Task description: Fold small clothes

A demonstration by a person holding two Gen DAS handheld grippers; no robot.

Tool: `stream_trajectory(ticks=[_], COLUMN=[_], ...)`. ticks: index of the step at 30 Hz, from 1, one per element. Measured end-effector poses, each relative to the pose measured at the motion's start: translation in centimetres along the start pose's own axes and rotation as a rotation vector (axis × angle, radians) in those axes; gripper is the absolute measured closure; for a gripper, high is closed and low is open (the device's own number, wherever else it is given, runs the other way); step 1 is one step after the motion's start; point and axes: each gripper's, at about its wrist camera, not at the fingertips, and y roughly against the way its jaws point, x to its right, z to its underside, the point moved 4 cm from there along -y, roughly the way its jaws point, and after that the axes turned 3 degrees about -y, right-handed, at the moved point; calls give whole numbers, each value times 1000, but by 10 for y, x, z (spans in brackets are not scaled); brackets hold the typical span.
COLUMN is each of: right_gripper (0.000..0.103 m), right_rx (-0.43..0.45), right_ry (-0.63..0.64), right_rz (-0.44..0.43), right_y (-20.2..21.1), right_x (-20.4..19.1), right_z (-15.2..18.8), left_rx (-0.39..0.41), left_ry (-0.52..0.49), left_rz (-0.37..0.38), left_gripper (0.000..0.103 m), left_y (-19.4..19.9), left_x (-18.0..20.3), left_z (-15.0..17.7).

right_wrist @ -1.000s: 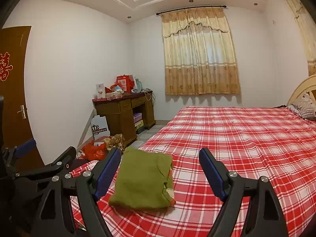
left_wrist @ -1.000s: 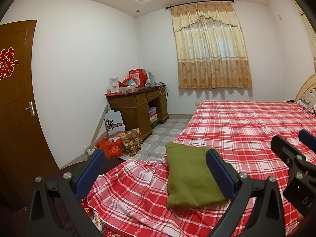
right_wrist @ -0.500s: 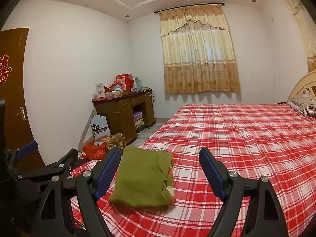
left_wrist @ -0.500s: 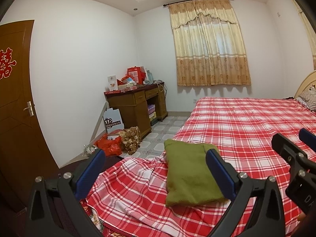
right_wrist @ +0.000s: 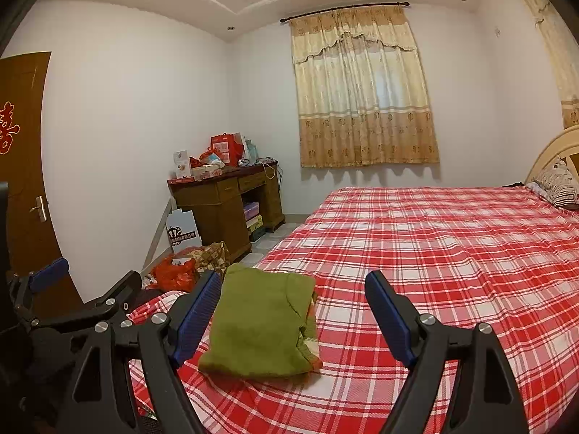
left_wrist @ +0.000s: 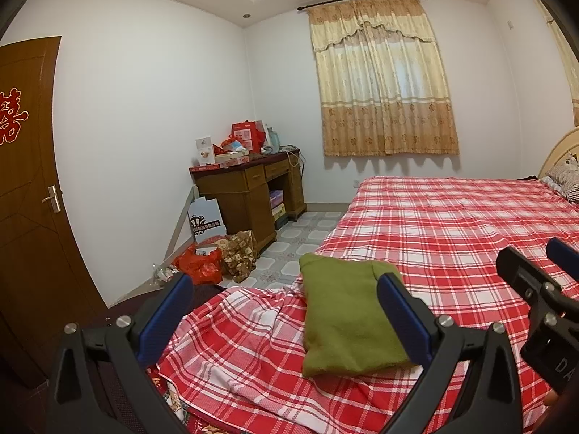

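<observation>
A folded green garment (left_wrist: 347, 318) lies flat on the red plaid bed (left_wrist: 452, 238) near its foot corner; it also shows in the right wrist view (right_wrist: 262, 325). My left gripper (left_wrist: 286, 311) is open and empty, held above and short of the garment. My right gripper (right_wrist: 293, 311) is open and empty too, held back from the garment, and its fingers (left_wrist: 524, 282) show at the right edge of the left wrist view. The left gripper (right_wrist: 83, 289) shows at the left edge of the right wrist view.
A wooden desk (left_wrist: 249, 195) with boxes on top stands against the far wall. Bags and clutter (left_wrist: 217, 260) lie on the tiled floor beside it. A brown door (left_wrist: 29, 199) is at left. A curtained window (left_wrist: 383, 86) and the headboard with a pillow (right_wrist: 557, 181) lie beyond.
Both grippers have tilted up and drawn back slightly, so the bed and garment sit a little lower and farther in view. The garment has not moved. Both stay open.
</observation>
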Motion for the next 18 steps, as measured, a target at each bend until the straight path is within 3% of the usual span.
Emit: stream_trajectory(ticks=[7,13,18], right_gripper=[21,21,21], right_rx=[-3,-14,-18], right_ry=[-1,-6,-8], right_rz=[1,3,5], right_y=[0,-4,-6], right_x=[0,2,2], right_z=[1,4,3], left_rx=[-22,-81,-86], left_ry=[-22,14,-6], left_rz=[-48,-4,-6], left_gripper=[0,0,0], left_y=[-7,-18,-19], left_x=[2,-1,2], left_z=[1,7,10])
